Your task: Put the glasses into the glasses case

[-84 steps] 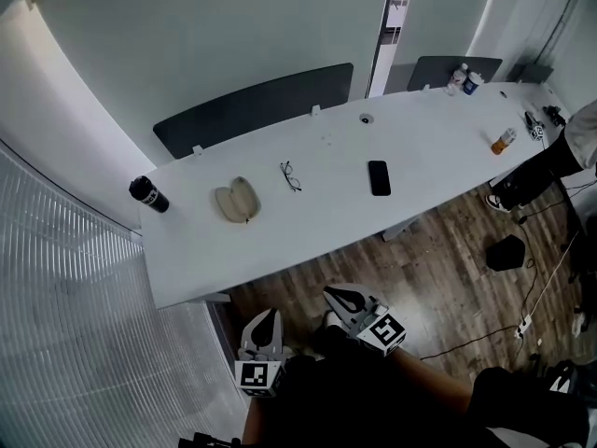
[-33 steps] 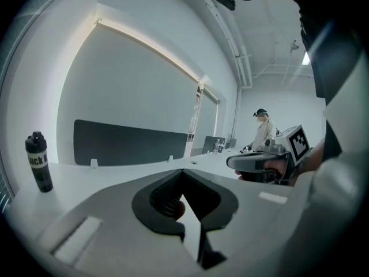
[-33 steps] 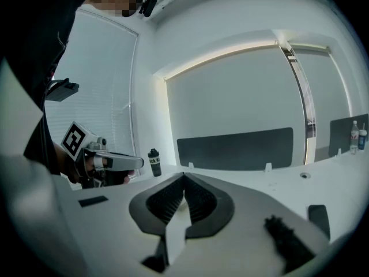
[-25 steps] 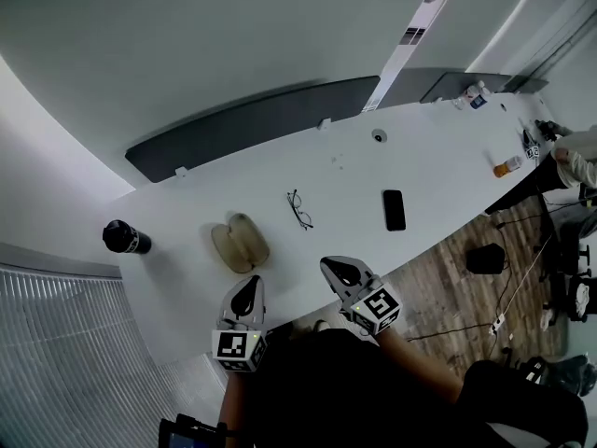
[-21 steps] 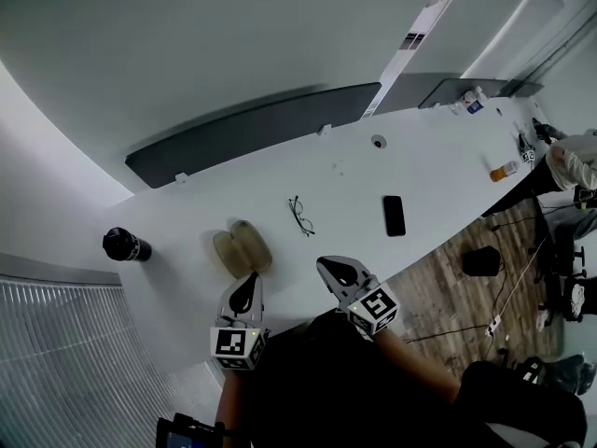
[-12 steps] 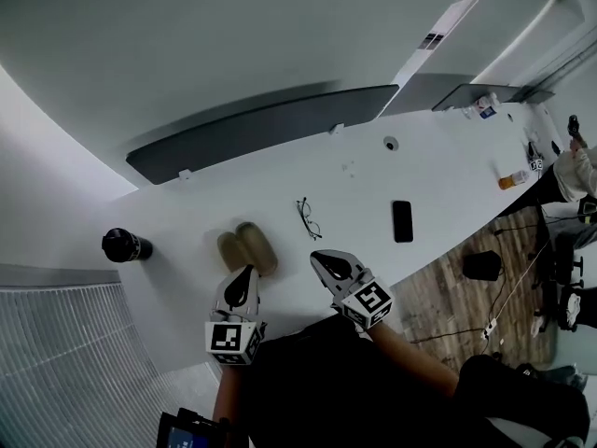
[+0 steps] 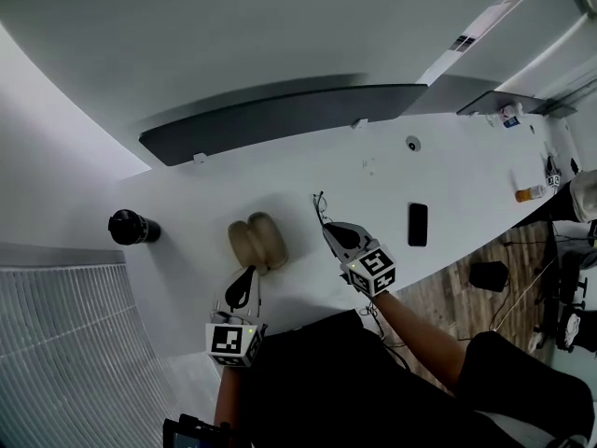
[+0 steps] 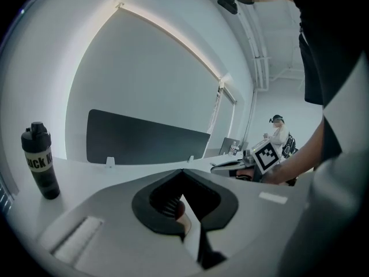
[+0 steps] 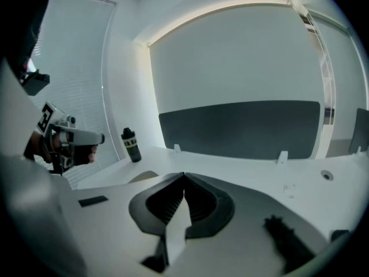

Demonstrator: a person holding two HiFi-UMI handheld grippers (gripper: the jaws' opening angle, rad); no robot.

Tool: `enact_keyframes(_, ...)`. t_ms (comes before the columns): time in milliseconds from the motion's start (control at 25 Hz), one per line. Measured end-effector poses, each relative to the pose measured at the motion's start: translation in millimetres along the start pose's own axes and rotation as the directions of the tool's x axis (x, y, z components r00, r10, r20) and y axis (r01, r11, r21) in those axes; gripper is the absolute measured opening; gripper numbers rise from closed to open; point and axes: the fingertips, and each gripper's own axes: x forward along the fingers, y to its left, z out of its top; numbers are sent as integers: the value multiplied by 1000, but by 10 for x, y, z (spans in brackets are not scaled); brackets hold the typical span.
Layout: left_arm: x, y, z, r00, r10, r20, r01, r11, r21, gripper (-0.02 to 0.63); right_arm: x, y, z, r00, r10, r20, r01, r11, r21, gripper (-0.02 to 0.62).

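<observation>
Some of the glasses (image 7: 318, 203) hide behind the closed right claw (image 7: 326, 225); left claw (image 7: 247, 276) closed too.

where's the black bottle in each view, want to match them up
Head view: black bottle near the left edge, about mid-height.
Left gripper view: black bottle at far left, upright.
Right gripper view: black bottle left of centre, small.
Shared landmark: the dark panel, which lies to the bottle's right in all three views.

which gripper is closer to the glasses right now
The right gripper, its tips almost at the thin black-framed glasses; the left gripper hangs back by the beige glasses case.
</observation>
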Motion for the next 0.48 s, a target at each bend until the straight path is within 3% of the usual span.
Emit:
enact_keyframes(160,-45,127,-23,1000,11,0,-11,1000,24,8,123,-159,-201,994,-70,-79,66,997,-49,8)
enact_keyframes(480,-99,57,37,998,-64,12,63,997,46,8,396,-532,-602,957,-169,-237,147,983,-108,9)
